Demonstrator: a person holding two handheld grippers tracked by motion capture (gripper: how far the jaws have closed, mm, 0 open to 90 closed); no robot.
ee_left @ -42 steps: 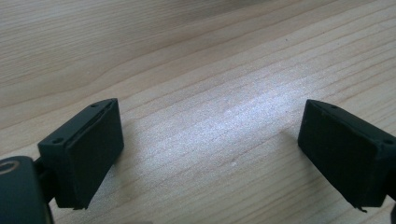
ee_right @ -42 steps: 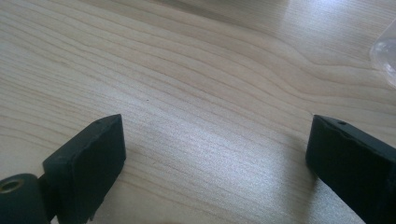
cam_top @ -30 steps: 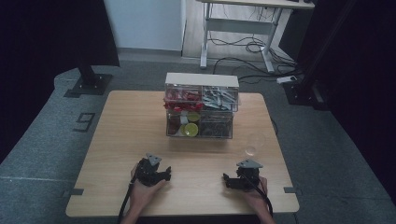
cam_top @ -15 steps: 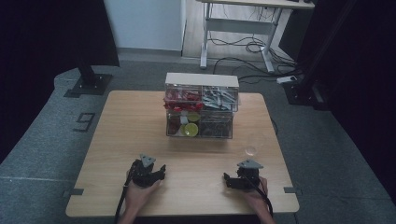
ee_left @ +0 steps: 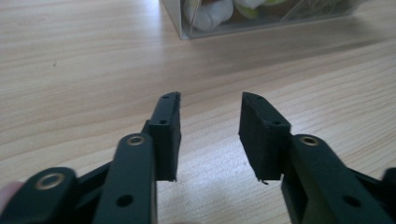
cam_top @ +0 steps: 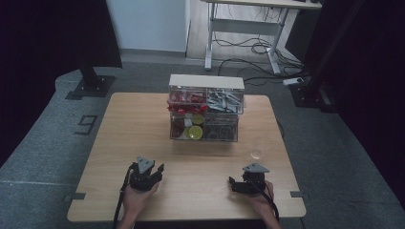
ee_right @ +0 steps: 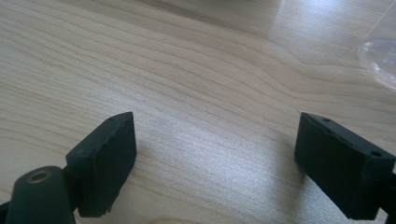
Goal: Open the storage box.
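Now we hold both tongs low over the counter (cam_top: 143, 119), left tongs (ee_left: 210, 121) just narrowing on nothing, right tongs (ee_right: 215, 158) wide apart, clear drawer box (cam_top: 205, 107) well ahead of both.

Drawer box (cam_top: 205, 109) on table (cam_top: 124, 138), glass (cam_top: 257, 151) right.

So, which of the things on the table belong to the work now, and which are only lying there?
In the work:
- left gripper, jaws apart with nothing between them, just been closing
- right gripper, open and empty
- clear drawer box, nearest ahead

Lying about:
- clear glass on the table
- cables on the floor behind
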